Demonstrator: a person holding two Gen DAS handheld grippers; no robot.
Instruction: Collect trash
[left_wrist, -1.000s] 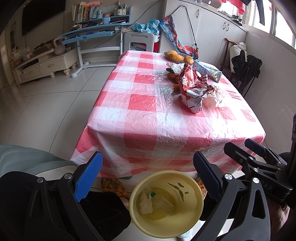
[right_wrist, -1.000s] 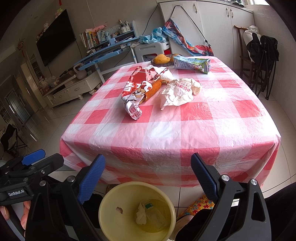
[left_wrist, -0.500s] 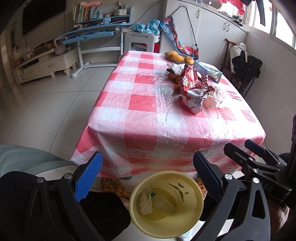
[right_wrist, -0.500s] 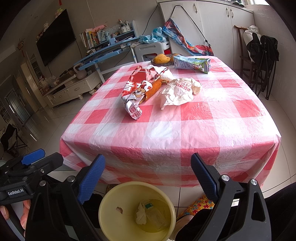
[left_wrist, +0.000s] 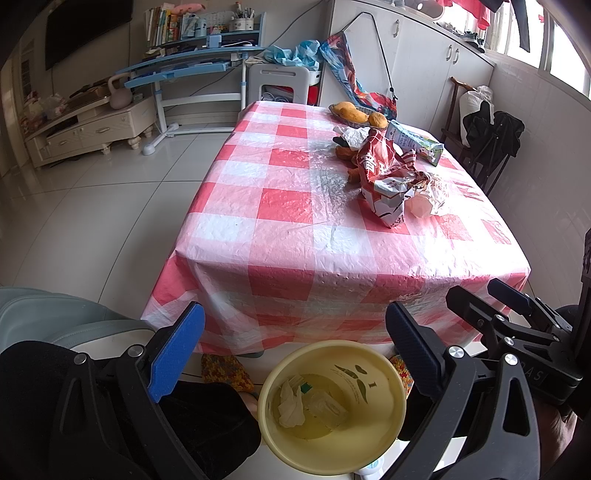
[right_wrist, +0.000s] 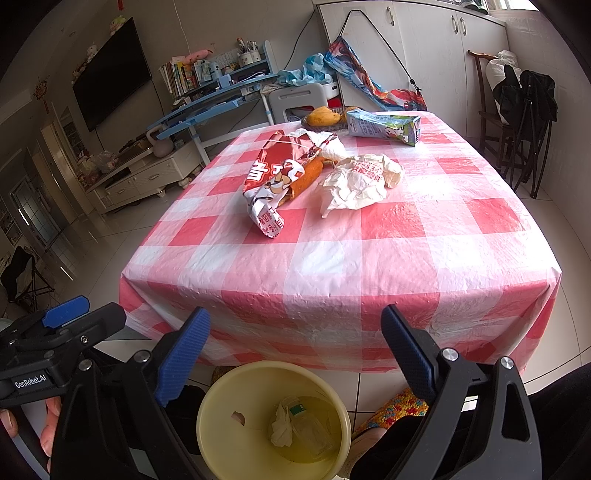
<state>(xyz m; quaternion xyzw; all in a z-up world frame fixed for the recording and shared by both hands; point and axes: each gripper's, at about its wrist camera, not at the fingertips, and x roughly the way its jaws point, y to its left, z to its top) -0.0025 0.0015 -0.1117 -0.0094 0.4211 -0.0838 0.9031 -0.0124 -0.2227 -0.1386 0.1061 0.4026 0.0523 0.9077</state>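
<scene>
A yellow bin stands on the floor before the table, holding a white tissue and a clear plastic bottle. On the red-and-white checked tablecloth lie a red snack bag, a crumpled white wrapper and a milk carton. My left gripper and my right gripper both hang open above the bin, short of the table's near edge, with nothing between their fingers.
A dish of orange-yellow fruit sits at the table's far end. A white stool and a blue desk stand beyond. A chair with dark clothes is at the right. The person's knitted slippers rest by the bin.
</scene>
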